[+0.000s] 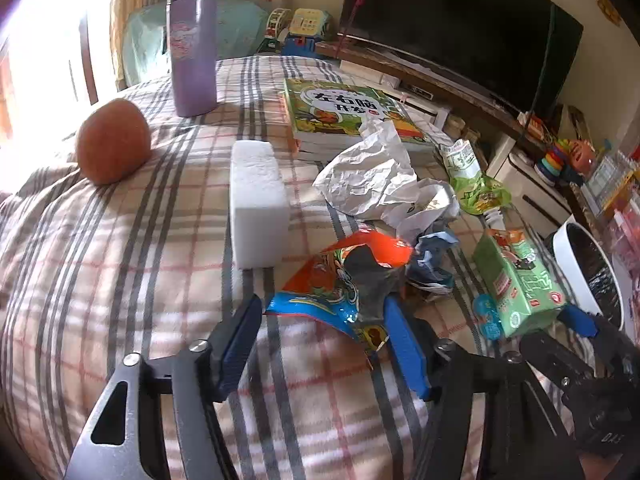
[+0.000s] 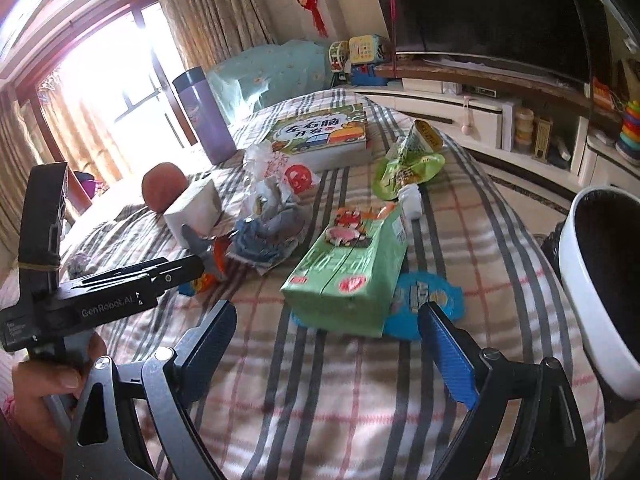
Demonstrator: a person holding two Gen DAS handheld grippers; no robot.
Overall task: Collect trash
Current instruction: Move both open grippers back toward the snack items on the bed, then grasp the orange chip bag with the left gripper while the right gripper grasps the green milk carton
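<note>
An orange and blue snack wrapper (image 1: 340,280) lies crumpled on the plaid bed cover (image 1: 120,280). My left gripper (image 1: 322,302) straddles its near end, jaws open. The right pad (image 1: 404,340) is against the foil and the left pad (image 1: 240,340) stands off it. My right gripper (image 2: 328,308) is open around the near end of a green drink carton (image 2: 348,272), with both pads apart from it. A blue round wrapper (image 2: 424,300) lies under the carton. Crumpled white paper (image 1: 372,176), a blue-grey wad (image 1: 432,260) and a green pouch (image 1: 476,188) lie beyond.
A white bin with a black liner (image 2: 588,288) stands at the bed's right edge. On the bed are a white foam block (image 1: 258,200), an orange-brown ball (image 1: 112,140), a purple flask (image 1: 192,48) and a stack of books (image 1: 344,112). A hand (image 2: 40,384) holds the left tool.
</note>
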